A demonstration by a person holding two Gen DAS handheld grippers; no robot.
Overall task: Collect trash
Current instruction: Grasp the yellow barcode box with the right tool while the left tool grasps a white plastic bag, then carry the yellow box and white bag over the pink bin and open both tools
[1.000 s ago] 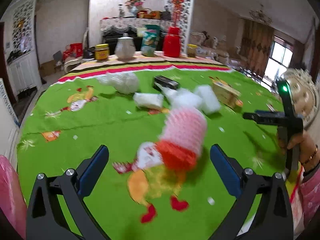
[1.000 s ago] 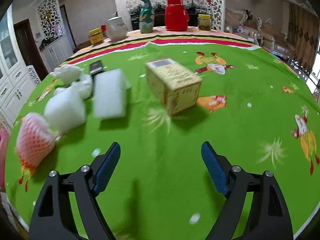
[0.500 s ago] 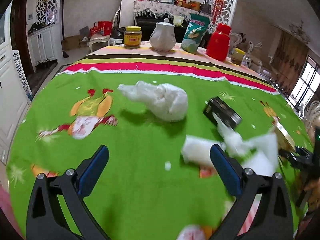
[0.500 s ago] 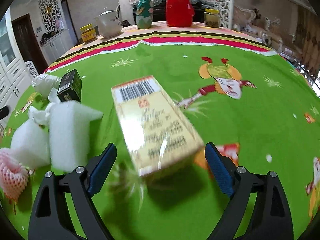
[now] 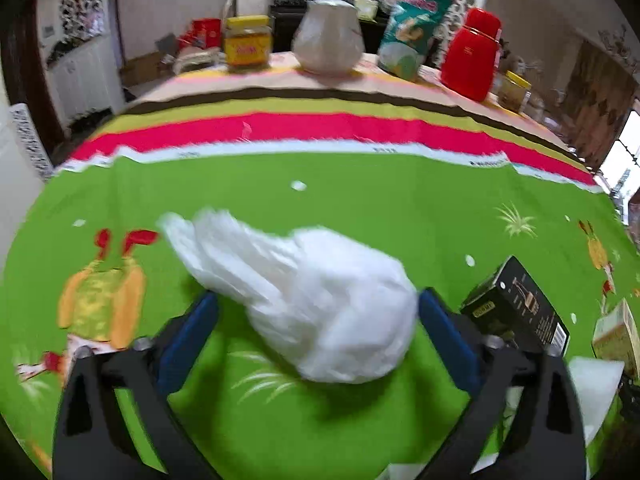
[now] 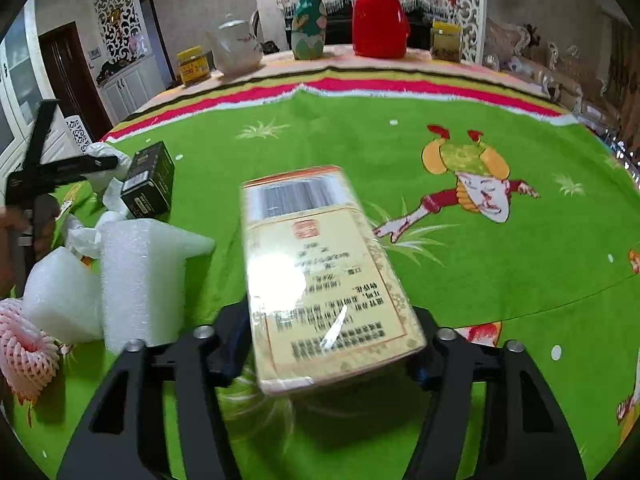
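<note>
Both grippers have moved in since a second ago, fingers just closing: the left gripper [image 5: 316, 312] brackets one crumpled white plastic bag [image 5: 304, 300], the right gripper [image 6: 332, 344] clamps one yellow cardboard box [image 6: 320, 272], beside two white foam blocks [image 6: 140, 276] and one black box [image 6: 150, 180] on the green-clothed counter [image 6: 500, 272].

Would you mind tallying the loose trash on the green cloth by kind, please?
Boxes: 2, yellow box, black box
Foam blocks: 2
Plastic bag: 1
Foam net: 1
Crumpled paper: 1
Total: 7
</note>
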